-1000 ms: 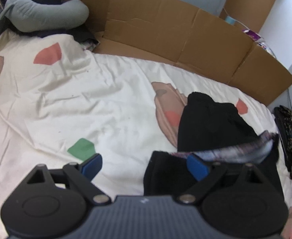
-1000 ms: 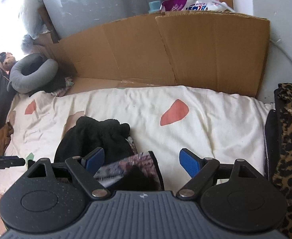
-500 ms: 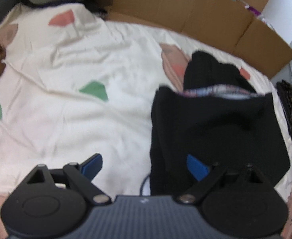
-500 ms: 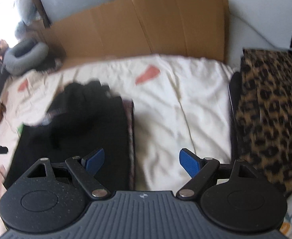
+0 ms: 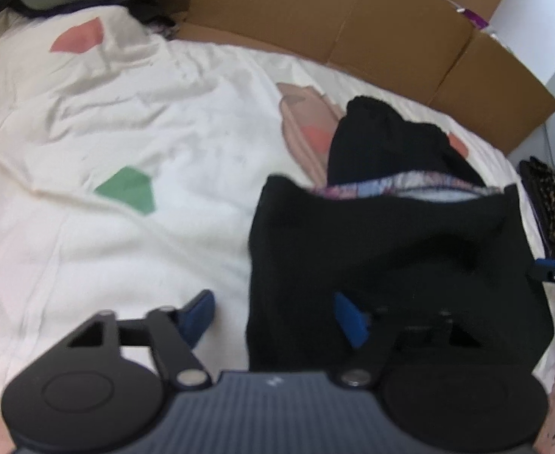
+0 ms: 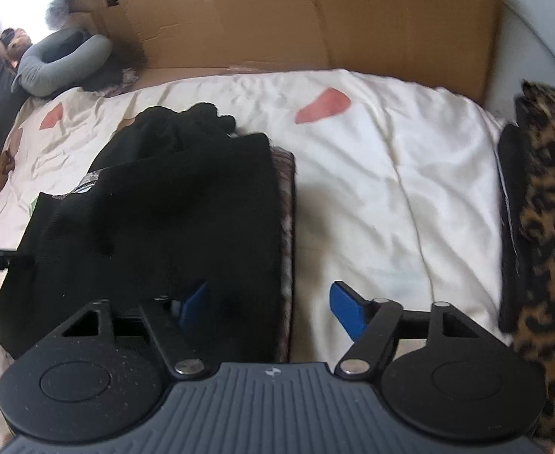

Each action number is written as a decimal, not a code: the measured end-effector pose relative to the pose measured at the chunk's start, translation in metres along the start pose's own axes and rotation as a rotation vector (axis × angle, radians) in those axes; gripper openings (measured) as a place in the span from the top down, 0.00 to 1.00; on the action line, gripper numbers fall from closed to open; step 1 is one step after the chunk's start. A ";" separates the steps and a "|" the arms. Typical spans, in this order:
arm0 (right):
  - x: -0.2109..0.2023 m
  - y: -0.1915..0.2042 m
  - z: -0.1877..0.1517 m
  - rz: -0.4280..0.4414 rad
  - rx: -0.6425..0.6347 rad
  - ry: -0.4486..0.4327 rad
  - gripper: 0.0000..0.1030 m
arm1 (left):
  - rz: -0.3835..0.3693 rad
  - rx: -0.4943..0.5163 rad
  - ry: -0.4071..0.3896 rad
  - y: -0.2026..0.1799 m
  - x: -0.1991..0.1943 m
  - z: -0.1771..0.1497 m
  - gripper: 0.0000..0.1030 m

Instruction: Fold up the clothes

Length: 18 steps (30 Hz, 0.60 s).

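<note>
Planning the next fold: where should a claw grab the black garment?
Probably the near corners of the black garment: it lies flat on the sheet, and its near side edges sit between both open claws, left and right. Come in low from the near side.

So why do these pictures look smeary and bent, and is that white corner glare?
Left wrist view: motion blur softens the black garment and cream bedsheet. Right wrist view: blown-out window light at top left, leopard-print fabric smeared; fisheye curves the cardboard in both.
</note>
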State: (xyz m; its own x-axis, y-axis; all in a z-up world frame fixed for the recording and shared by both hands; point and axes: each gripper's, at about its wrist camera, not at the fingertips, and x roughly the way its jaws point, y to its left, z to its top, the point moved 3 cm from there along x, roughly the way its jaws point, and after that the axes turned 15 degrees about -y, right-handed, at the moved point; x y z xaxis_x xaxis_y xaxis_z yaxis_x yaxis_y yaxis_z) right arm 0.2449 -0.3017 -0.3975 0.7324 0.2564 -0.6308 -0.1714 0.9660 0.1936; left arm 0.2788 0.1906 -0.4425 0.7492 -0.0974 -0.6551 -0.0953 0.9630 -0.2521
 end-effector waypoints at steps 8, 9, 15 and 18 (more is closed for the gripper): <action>0.014 -0.001 0.013 -0.005 -0.001 -0.033 0.54 | -0.003 0.064 -0.059 -0.011 0.012 0.016 0.58; 0.015 -0.001 0.015 -0.006 0.001 -0.039 0.57 | -0.004 0.061 -0.065 -0.010 0.012 0.018 0.61; 0.022 0.002 0.031 -0.005 -0.006 -0.082 0.59 | -0.016 0.055 -0.091 -0.007 0.011 0.025 0.76; 0.025 0.003 0.039 0.011 0.004 -0.096 0.59 | -0.023 0.059 -0.095 -0.007 0.011 0.026 0.78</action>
State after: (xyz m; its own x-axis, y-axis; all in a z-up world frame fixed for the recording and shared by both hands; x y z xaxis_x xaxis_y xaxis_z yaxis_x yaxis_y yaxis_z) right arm 0.2884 -0.2938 -0.3841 0.7903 0.2624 -0.5538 -0.1771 0.9629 0.2036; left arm 0.3047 0.1896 -0.4292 0.8100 -0.0979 -0.5781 -0.0405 0.9743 -0.2218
